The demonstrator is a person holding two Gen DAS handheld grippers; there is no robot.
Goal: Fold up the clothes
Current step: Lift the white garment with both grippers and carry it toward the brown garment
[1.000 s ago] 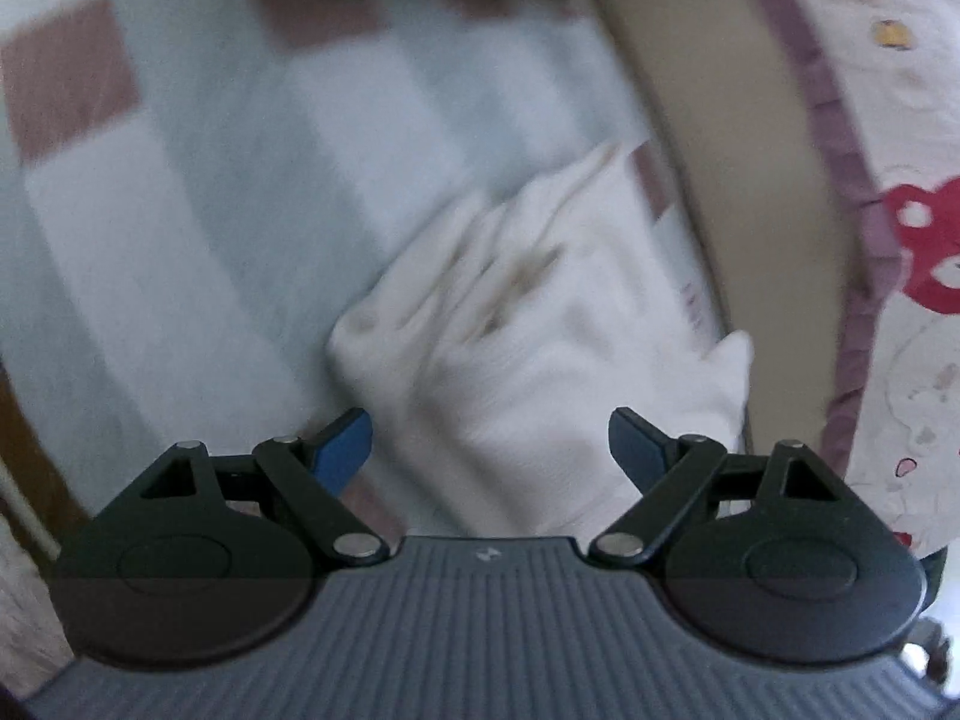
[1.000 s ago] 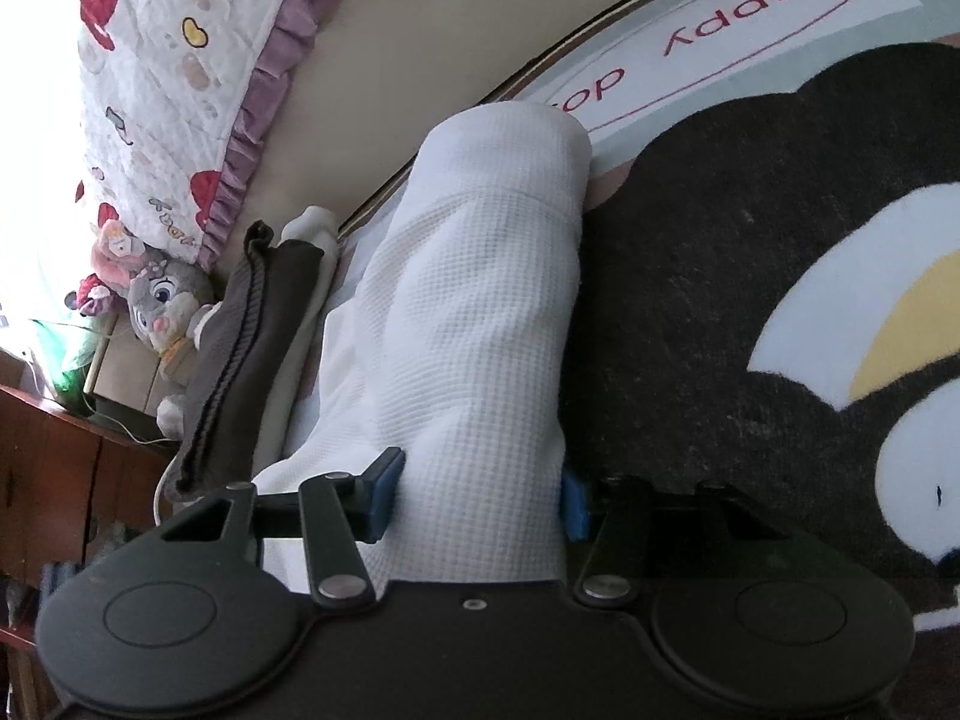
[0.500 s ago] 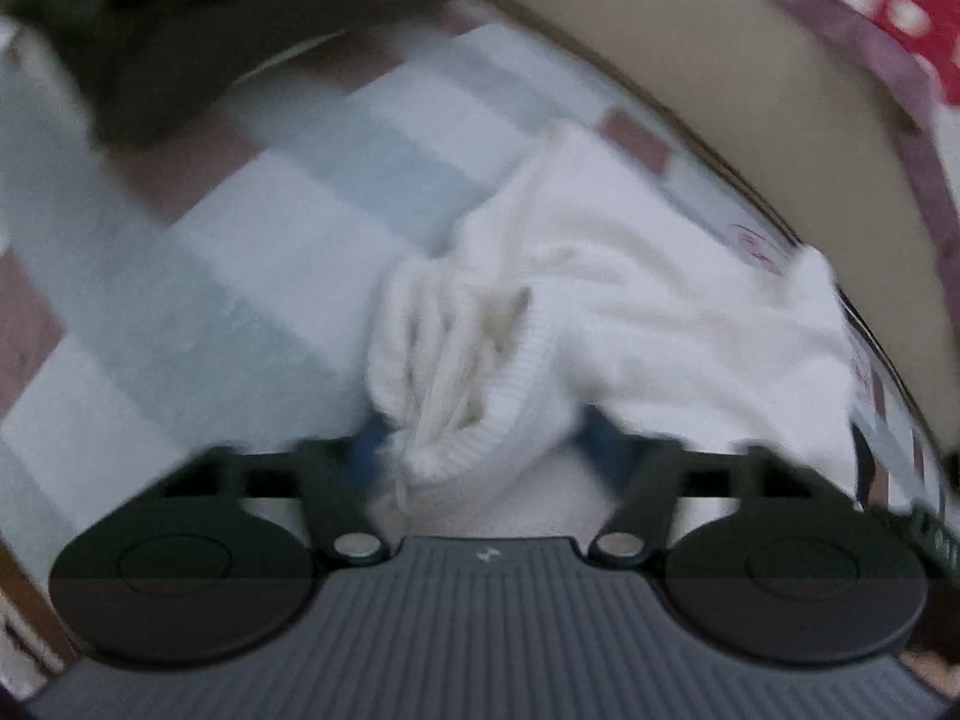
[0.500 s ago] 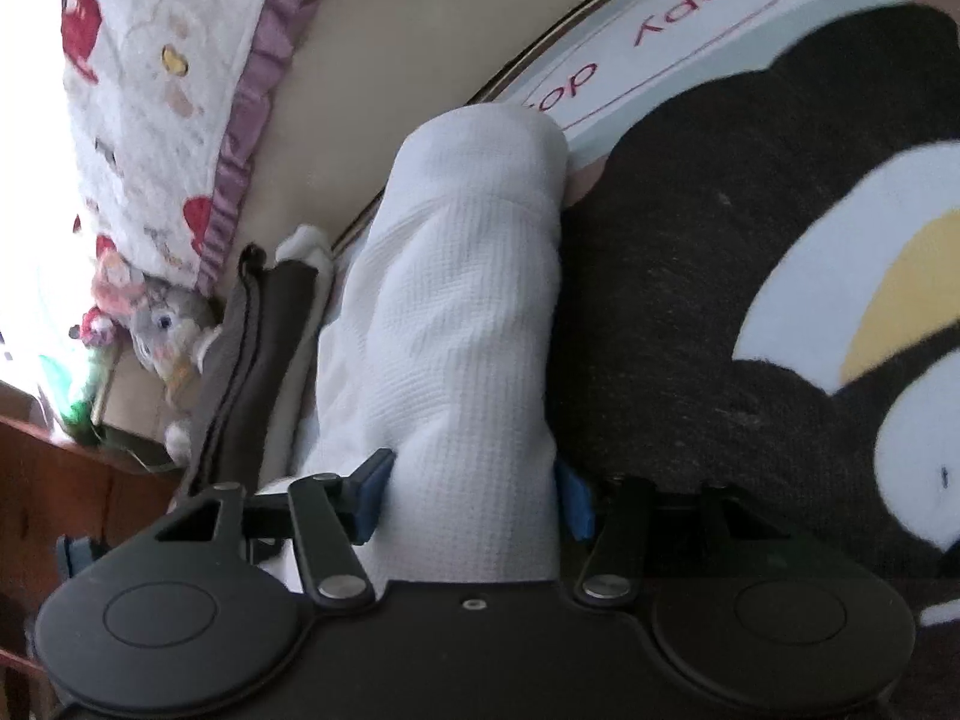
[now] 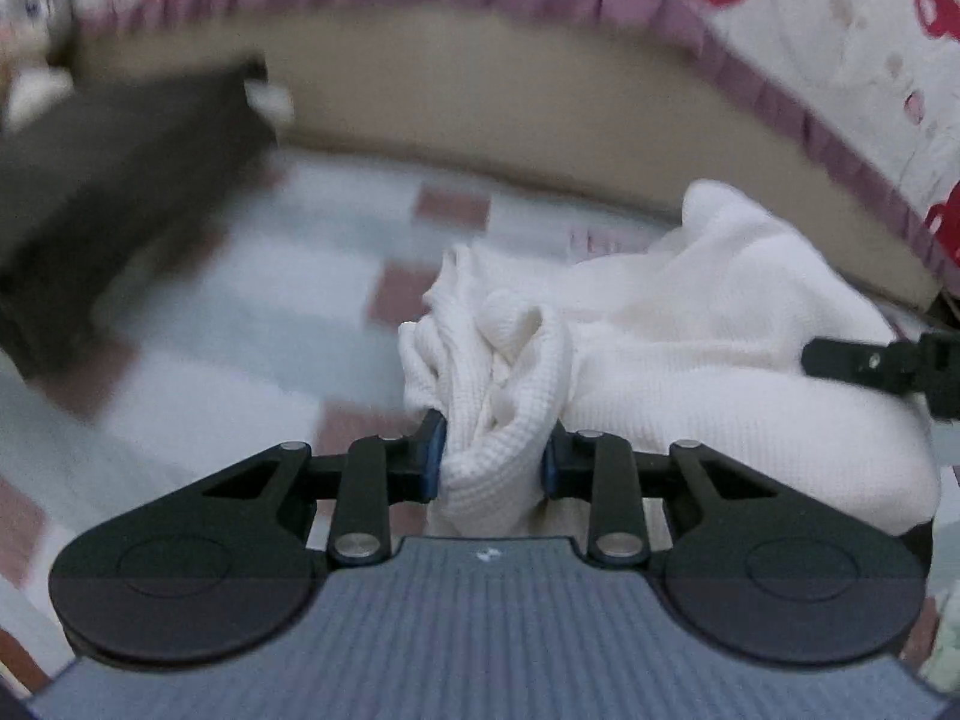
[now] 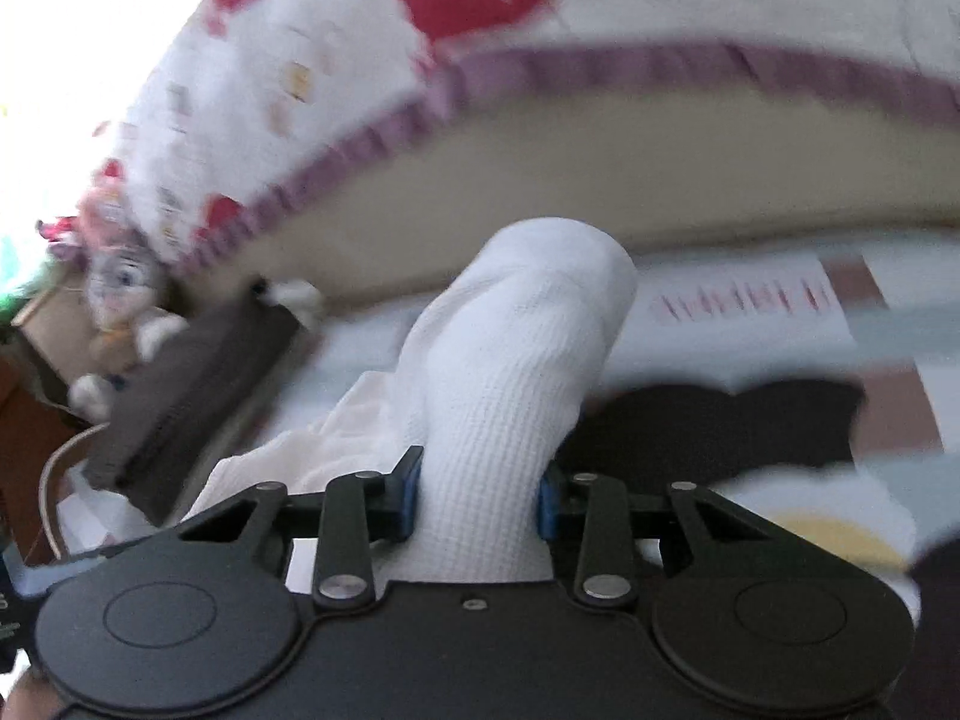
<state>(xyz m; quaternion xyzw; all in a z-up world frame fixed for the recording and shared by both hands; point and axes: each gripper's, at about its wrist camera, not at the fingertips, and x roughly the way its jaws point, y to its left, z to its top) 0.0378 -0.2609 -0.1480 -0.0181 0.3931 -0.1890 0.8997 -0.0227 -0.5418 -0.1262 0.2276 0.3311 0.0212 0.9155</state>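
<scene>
Here, white garment (image 5: 690, 348) bunched between left gripper (image 5: 492, 459) fingers; right gripper (image 6: 477, 492) fingers clamp its rolled end

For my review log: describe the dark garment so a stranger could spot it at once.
Start at the bed with its purple-frilled quilt. On the checked mat below lies a flat, folded dark garment, beside a plush rabbit. It is the only dark clothing; the garment in the tongs is white.

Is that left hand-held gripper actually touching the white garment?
Touching. In the left wrist view, the left hand-held gripper has both blue pads pressed against a bunched fold of the white garment, which fills the space between them.
</scene>
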